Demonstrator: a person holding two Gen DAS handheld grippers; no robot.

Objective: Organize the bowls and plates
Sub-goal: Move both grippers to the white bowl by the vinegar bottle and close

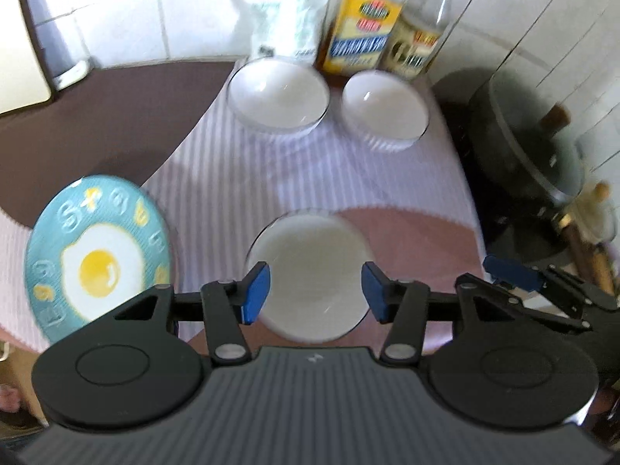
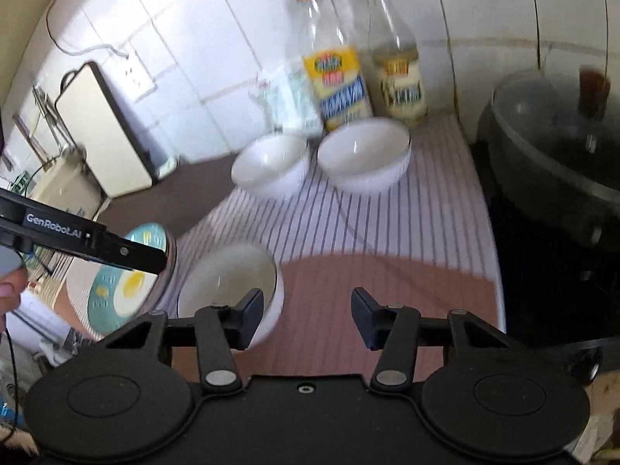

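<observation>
A: Leftmost, the egg-print plate [image 1: 97,255] lies flat on the striped cloth [image 1: 217,193], apart from everything. Next to it, the near white bowl [image 1: 310,275] sits directly under the left gripper [image 1: 316,290], whose jaws stand parted and empty, pads clear of the rim.

B: And the right gripper [image 2: 306,317]?

A: Also parted, holding nothing, above bare cloth just right of that bowl. I'd judge the step is between grasps: nothing held, bowls unstacked.

B: Next move?

A: Probably nesting. Two more white bowls, the left one [image 1: 277,95] and the right one [image 1: 385,108], sit side by side at the back. Whichever goes needs a rim pinch and a level lift.

B: Obstacles?

A: Two tall bottles [image 2: 337,77] and a plastic bag [image 1: 283,19] crowd behind the back bowls; the black lidded pot [image 2: 554,147] flanks the right.
</observation>
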